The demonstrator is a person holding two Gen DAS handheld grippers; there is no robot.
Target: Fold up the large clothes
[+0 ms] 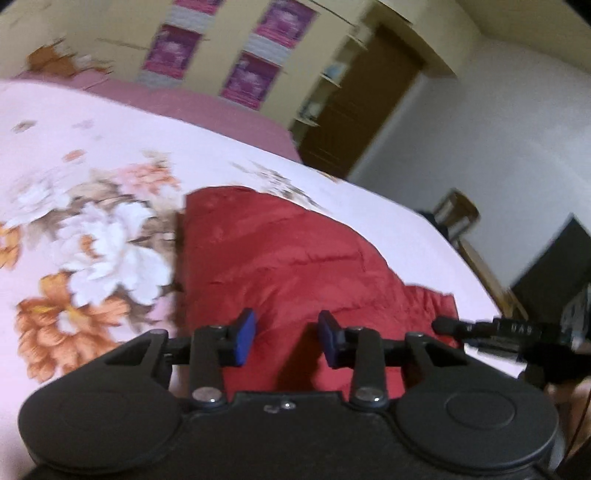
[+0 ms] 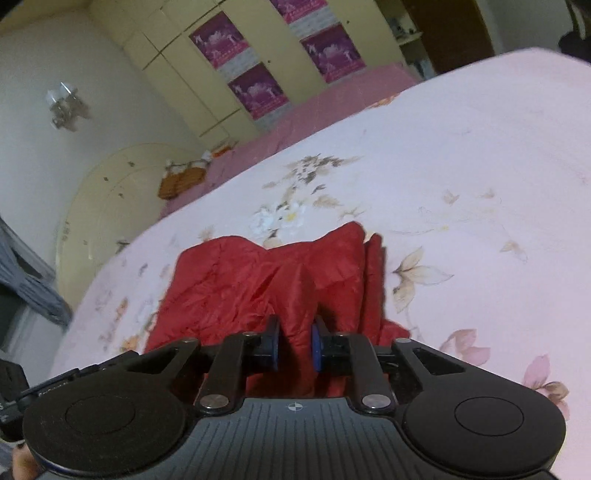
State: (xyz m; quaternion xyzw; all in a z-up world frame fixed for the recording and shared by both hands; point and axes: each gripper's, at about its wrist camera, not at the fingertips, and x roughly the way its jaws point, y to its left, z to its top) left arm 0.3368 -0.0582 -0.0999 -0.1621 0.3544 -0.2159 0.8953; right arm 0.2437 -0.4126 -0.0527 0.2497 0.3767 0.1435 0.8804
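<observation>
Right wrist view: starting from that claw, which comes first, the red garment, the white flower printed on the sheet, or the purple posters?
1. Red garment: pinched in the right claw, nearest.
2. White flower: on the sheet, beyond the garment's far edge.
3. Purple posters: on the cupboard doors past the bed, farthest.

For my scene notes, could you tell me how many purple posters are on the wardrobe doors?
4 in the right wrist view: upper left, lower left, lower right, and one cut off at the top edge. More may lie outside the frame.
</observation>
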